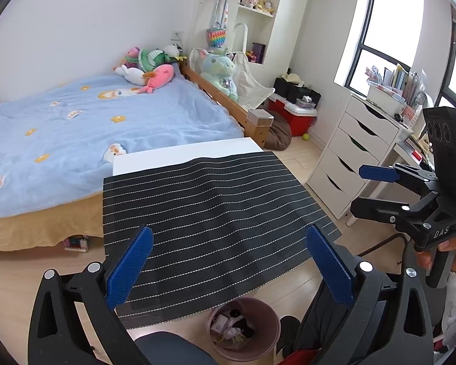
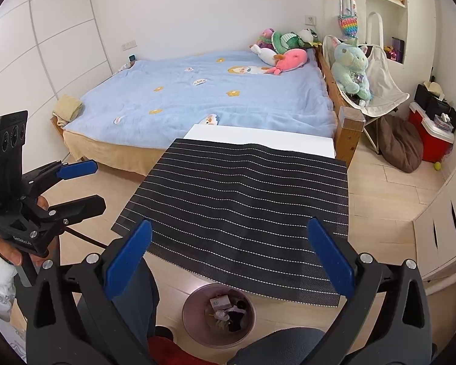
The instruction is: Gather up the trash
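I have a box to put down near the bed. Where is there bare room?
The striped mat is bare edge to edge, as is the white table strip beyond it, against the bed. Wood floor between mat and drawers is open. The trash bin and the plush-toy corner are crowded.

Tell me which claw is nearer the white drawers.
Right. The right claw sits close beside the drawers; the left claw is farther away, on the right claw's far side.

White table [image 2: 288,141] carries black striped mat [image 2: 243,213]; wood floor [image 2: 380,206] carries trash bin [image 2: 194,322].
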`<state>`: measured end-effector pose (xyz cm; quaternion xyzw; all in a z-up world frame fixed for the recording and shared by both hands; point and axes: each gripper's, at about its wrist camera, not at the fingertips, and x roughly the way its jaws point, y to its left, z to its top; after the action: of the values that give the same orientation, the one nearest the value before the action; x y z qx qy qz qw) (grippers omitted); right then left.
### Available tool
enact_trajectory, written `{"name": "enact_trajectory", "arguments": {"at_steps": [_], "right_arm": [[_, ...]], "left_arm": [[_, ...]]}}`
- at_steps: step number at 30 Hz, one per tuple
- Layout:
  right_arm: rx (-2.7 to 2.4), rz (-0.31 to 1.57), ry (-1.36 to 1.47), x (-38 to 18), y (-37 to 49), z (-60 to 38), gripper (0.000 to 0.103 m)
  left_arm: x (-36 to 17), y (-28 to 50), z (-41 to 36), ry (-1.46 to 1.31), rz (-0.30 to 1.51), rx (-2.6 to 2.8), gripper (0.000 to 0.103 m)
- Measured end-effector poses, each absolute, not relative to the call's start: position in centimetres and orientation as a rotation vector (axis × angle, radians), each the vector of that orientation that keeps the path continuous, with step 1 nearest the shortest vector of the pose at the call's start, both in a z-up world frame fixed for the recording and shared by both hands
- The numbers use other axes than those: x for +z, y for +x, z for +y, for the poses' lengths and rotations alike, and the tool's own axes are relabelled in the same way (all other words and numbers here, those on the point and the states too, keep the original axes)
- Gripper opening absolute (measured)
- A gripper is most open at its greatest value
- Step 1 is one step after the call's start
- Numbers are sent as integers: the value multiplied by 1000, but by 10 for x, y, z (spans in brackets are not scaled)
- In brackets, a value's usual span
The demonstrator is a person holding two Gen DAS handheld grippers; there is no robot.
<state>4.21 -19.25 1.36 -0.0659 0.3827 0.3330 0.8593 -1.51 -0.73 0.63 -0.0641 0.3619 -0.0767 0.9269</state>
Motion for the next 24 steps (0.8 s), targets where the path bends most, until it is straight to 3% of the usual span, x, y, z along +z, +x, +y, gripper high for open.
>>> {"name": "enact_trajectory", "arguments": {"at_steps": [24], "right_arm": [[697, 811, -136, 11, 41, -192, 100]], "left_arm": [[2, -15, -10, -136, 757, -156, 97]]}}
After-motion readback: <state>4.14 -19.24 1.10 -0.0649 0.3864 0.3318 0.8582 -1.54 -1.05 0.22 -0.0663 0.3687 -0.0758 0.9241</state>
